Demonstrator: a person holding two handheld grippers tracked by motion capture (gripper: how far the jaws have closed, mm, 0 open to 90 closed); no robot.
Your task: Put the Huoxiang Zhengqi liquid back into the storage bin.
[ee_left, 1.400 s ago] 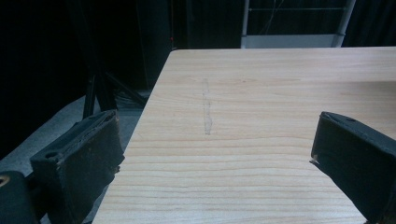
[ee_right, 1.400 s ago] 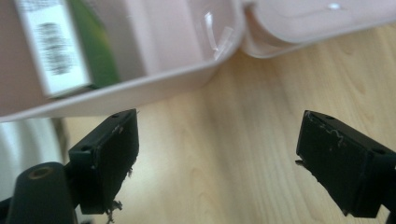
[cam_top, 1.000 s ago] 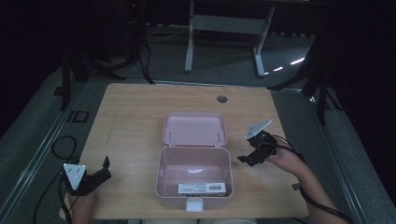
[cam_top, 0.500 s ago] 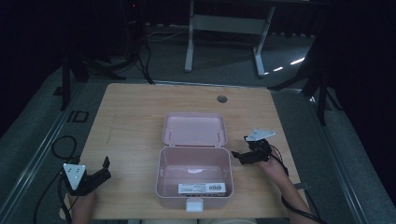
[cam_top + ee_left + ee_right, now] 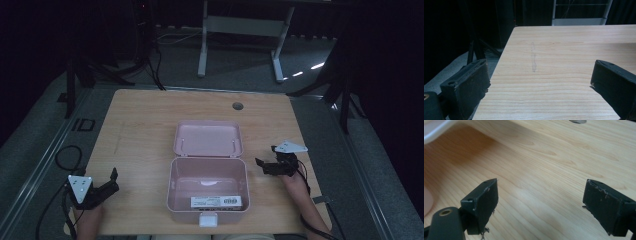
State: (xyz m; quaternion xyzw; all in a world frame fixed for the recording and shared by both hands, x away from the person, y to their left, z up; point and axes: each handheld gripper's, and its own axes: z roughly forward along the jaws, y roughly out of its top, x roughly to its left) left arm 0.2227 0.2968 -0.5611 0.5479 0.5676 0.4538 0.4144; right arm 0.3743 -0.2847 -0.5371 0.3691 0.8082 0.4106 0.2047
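A pink lidded box [image 5: 208, 192] stands open in the middle of the wooden table [image 5: 150, 130], its lid [image 5: 208, 138] laid back away from me. A white label and a pale item lie inside on its floor. My left gripper [image 5: 113, 180] rests at the table's front left corner, open, nothing between its jaws [image 5: 539, 82]. My right gripper [image 5: 264, 163] hovers just right of the box, open and empty, pointing toward the box wall; bare wood lies between its jaws [image 5: 540, 202].
A round cable hole [image 5: 238, 106] sits near the table's far edge. A pale vertical scuff mark [image 5: 533, 58] shows on the wood ahead of the left gripper. Dark floor, cables and a desk frame [image 5: 240, 30] lie beyond the table.
My right gripper has moved down and nearer to me beside the box. The left gripper has stayed put.
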